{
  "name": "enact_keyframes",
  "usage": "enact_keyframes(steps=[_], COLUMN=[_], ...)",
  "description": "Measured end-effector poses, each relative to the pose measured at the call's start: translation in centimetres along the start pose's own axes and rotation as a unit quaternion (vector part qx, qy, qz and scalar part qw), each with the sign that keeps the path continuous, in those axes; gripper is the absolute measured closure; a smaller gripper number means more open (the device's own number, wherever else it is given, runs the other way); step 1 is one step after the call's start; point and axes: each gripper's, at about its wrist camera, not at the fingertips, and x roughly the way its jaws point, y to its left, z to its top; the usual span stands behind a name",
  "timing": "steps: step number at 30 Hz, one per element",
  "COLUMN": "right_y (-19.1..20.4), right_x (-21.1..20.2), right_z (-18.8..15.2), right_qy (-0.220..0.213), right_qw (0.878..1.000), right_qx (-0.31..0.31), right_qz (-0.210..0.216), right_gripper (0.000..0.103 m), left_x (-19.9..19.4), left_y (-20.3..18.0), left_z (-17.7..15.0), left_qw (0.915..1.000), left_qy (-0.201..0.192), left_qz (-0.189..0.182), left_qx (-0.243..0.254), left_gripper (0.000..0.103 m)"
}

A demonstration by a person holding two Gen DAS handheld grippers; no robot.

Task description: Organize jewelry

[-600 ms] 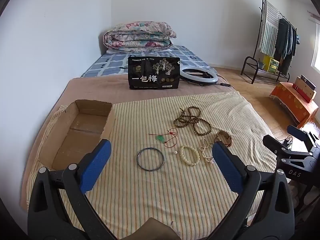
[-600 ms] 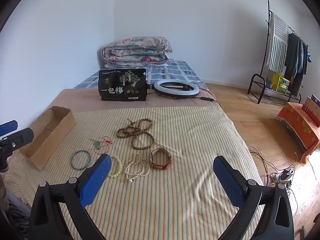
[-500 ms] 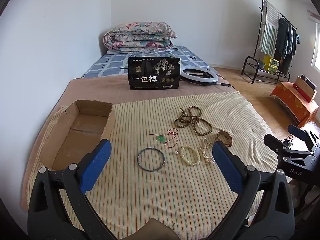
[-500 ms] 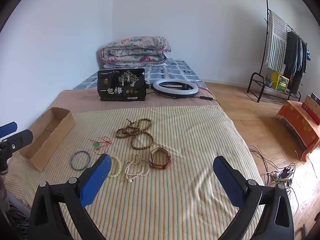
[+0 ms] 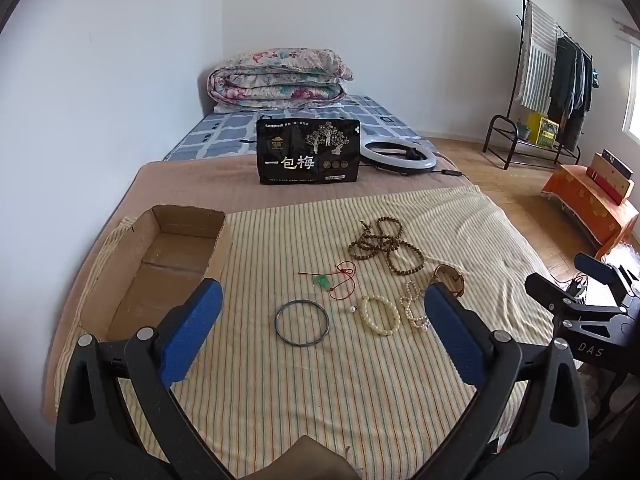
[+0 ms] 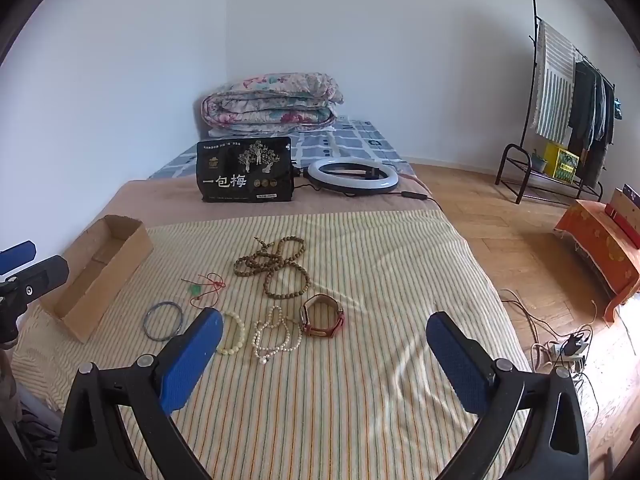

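Note:
Jewelry lies on a striped cloth (image 5: 360, 380) on the bed: a dark metal bangle (image 5: 302, 322) (image 6: 162, 320), a cream bead bracelet (image 5: 380, 315) (image 6: 234, 334), a pearl strand (image 5: 414, 310) (image 6: 274, 338), a brown watch (image 5: 450, 278) (image 6: 322, 315), a wooden bead necklace (image 5: 386, 246) (image 6: 274, 266) and a red cord with a green pendant (image 5: 334, 278) (image 6: 202, 286). An open cardboard box (image 5: 160, 264) (image 6: 98, 268) sits at the left. My left gripper (image 5: 322, 334) hangs open above the bangle. My right gripper (image 6: 320, 354) is open too, nothing between its fingers.
A black printed pouch (image 5: 308, 152) stands behind the cloth, a ring light (image 5: 396, 155) beside it and a folded quilt (image 5: 278, 78) at the wall. The bed's right edge drops to a wooden floor (image 6: 520, 248) with cables; a clothes rack (image 6: 568, 92) stands far right.
Both views have shifted only slightly; the jewelry and the box lie where they were and both grippers stay open.

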Motion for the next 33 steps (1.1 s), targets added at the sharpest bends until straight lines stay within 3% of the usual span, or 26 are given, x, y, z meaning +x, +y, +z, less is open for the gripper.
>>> enact_keyframes(steps=[33], right_y=[0.05], right_x=[0.20], right_z=[-0.18], right_qy=[0.005], right_qw=[1.000], right_qx=[0.001], right_qz=[0.002], right_gripper=[0.000], left_x=[-0.04], left_y=[-0.22], left_z=[0.03], left_qw=[1.0000], left_qy=[-0.003], left_qz=[0.000], left_qx=[0.001], left_gripper=[0.001])
